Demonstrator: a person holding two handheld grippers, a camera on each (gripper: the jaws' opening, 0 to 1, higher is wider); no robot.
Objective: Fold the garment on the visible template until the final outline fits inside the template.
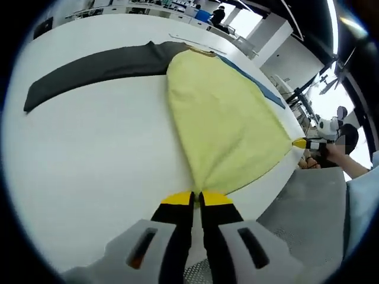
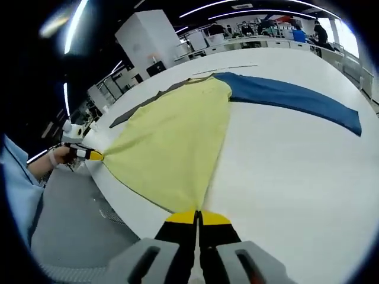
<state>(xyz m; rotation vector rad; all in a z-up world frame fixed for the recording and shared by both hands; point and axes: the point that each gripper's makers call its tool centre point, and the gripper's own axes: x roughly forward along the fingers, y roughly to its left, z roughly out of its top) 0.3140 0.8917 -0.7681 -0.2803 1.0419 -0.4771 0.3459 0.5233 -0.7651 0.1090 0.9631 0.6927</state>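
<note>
Garment [image 1: 225, 124] spread flat on table [image 1: 95, 165], one sleeve [image 1: 95, 71] out to each side. Left gripper [image 1: 196, 198] on one bottom corner at table's near edge, right gripper [image 2: 196, 216] on the other. Floor [image 1: 314, 207] below the edge.

No readable text, labels, numbers or signs.

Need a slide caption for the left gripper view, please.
Left gripper shut on yellow garment hem; right gripper pinches the far corner.
</note>
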